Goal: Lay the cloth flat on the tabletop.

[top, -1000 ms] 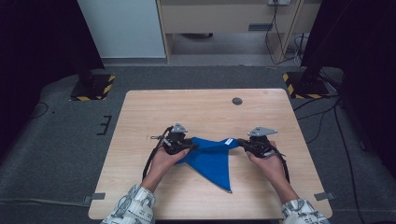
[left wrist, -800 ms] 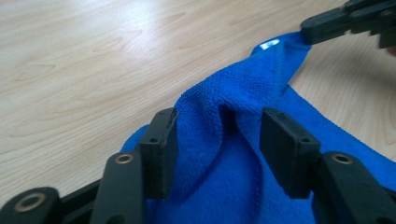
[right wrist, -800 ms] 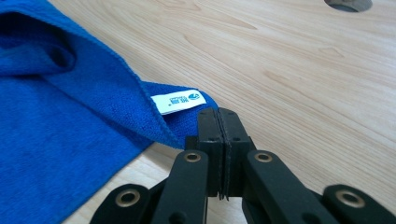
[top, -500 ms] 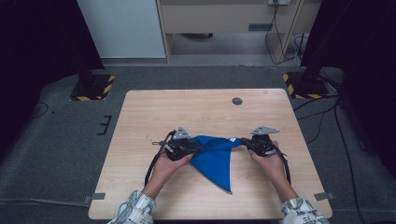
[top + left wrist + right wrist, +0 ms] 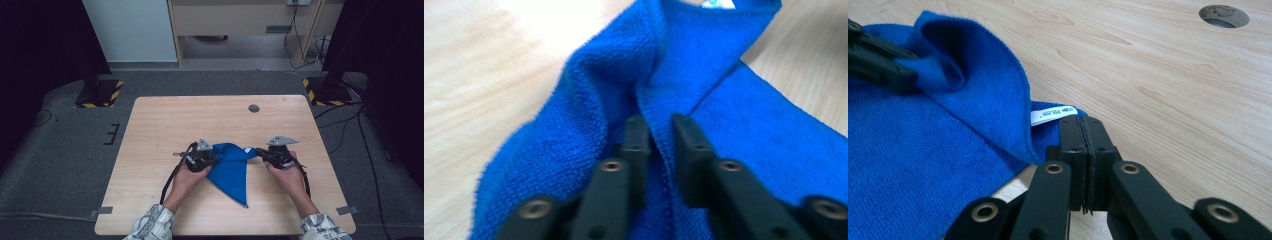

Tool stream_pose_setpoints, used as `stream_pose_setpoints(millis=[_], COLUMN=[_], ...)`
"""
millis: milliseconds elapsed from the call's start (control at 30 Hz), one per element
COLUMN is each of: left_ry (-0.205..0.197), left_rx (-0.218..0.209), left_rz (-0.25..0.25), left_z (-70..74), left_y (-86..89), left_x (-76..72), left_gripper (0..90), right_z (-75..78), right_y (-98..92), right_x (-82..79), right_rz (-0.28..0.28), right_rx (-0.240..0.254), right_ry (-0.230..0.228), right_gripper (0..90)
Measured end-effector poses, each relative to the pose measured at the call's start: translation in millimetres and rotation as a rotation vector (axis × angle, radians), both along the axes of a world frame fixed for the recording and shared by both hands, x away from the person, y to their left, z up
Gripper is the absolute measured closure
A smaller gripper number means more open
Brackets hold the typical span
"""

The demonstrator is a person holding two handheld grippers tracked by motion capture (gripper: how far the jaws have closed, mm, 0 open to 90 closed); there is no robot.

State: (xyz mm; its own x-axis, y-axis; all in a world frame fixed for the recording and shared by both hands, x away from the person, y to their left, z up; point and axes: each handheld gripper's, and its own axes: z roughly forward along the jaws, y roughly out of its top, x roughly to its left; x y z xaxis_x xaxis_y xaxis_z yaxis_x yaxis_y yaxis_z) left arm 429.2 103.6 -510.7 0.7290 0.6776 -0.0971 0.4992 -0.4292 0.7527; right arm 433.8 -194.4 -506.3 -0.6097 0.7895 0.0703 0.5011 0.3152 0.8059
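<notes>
A blue cloth [image 5: 231, 167] lies on the wooden surface [image 5: 165, 125], between the middle and the near edge, roughly midway between the left and right edges. Its upper portion is bunched and raised between the two hand-held grippers; its lower portion lies flat and tapers to a point toward the near edge.

The left hand-held gripper [image 5: 659, 132] meets the cloth at its left upper end. Its jaws have just been closing and now stand narrow, with a raised fold of the cloth between them; in the left gripper view the fold runs up through the remaining gap and the pads press against it.

The right hand-held gripper [image 5: 1082, 131] holds the right upper corner of the cloth. Its jaws are fully closed together, and the cloth edge is pinched at them, just beside a white label [image 5: 1053, 114] sewn to that corner.

A round hole [image 5: 254, 108] sits in the surface near the far edge, well apart from the cloth.
</notes>
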Motion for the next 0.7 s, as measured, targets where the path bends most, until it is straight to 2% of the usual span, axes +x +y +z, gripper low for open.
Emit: stream_pose_setpoints(millis=[33, 67, 100, 133, 167, 200, 233, 267, 367, 400, 467, 500, 533, 567, 700], left_ry=[-0.031, -0.031, -0.059, -0.059, -0.088, -0.088, -0.111, -0.111, -0.124, -0.122, -0.121, -0.118, -0.118, -0.1, -0.083], left_rx=[-0.004, -0.004, -0.015, -0.015, -0.03, -0.03, -0.042, -0.042, -0.036, -0.014, -0.002, 0.031, 0.031, 0.06, 0.067], left_rz=[0.011, 0.011, 0.027, 0.027, 0.053, 0.053, 0.081, 0.081, 0.113, 0.128, 0.134, 0.142, 0.142, 0.153, 0.179], left_z=[4.3, 4.3, 8.8, 8.8, 13.3, 13.3, 17.4, 17.4, 19.9, 18.1, 16.3, 12.1, 12.1, 8.0, 3.4], left_y=[1.9, 1.9, 6.7, 6.7, 14.1, 14.1, 22.9, 22.9, 37.7, 47.3, 51.2, 57.5, 57.5, 62.8, 71.5], left_x=[-3.7, -3.7, -7.9, -7.9, -11.5, -11.5, -13.3, -13.3, -12.6, -11.1, -10.6, -9.7, -9.7, -8.5, -8.9], left_gripper=[84.6, 84.5, 83.8, 82.9, 82.0, 81.4, 81.4, 81.5, 83.4, 84.4, 86.0, 86.3, 86.7, 86.8, 87.1], right_z=[-0.4, -0.4, -0.5, -0.6, -0.9, -0.9, -2.1, -2.1, -2.9, -3.0, -3.6, -4.5, -4.8, -4.9, -5.8], right_y=[-0.2, -0.2, -0.8, -1.3, -2.1, -2.1, -4.3, -4.3, -7.0, -7.4, -7.6, -7.6, -7.5, -7.4, -7.6], right_x=[0.0, 0.0, -0.7, -0.9, -1.0, -1.0, -1.2, -1.2, -2.7, -3.2, -3.5, -4.3, -4.6, -5.1, -5.9], right_rz=[0.003, 0.003, 0.0, 0.0, -0.003, -0.003, -0.007, -0.007, -0.014, -0.013, -0.012, -0.013, -0.011, -0.011, -0.012], right_rx=[-0.008, -0.008, -0.011, -0.012, -0.012, -0.012, -0.009, -0.009, -0.013, -0.016, -0.019, -0.021, -0.024, -0.027, -0.029], right_ry=[-0.003, -0.003, 0.001, 0.003, 0.002, 0.002, 0.008, 0.008, 0.015, 0.017, 0.016, 0.02, 0.02, 0.022, 0.023], right_gripper=[89.3, 89.3, 89.3, 89.3, 89.3, 89.3, 89.3, 89.3, 89.4, 89.4, 89.4, 89.4, 89.4, 89.4, 89.4])
